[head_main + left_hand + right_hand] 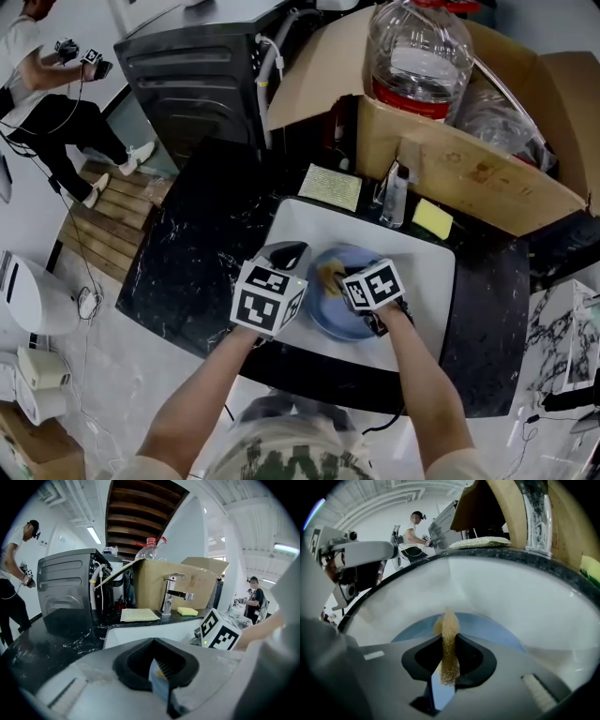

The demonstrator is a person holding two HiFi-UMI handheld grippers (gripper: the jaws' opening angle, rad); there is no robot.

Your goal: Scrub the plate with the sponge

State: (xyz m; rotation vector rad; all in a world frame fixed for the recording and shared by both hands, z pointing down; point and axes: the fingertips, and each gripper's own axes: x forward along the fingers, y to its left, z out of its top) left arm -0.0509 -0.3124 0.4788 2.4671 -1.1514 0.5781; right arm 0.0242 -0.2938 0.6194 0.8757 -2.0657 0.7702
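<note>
A blue plate (330, 317) lies in the white sink (424, 265). My left gripper (287, 255) is at the plate's left edge; in the left gripper view its jaws are shut on the thin blue plate rim (157, 682). My right gripper (341, 279) is over the plate, shut on a tan sponge (329, 274). In the right gripper view the sponge (449, 641) stands squeezed between the jaws, its tip against the plate (492, 629), with the sink wall (511, 590) behind. The left gripper (352, 557) shows at that view's left.
A faucet (395, 193) stands at the sink's back rim. Beside it lie a yellow sponge (432, 218) and a pale scouring cloth (330, 187). Behind are a cardboard box (469, 164) with a water bottle (419, 56), a dark appliance (187, 66), and a person (42, 94) at far left.
</note>
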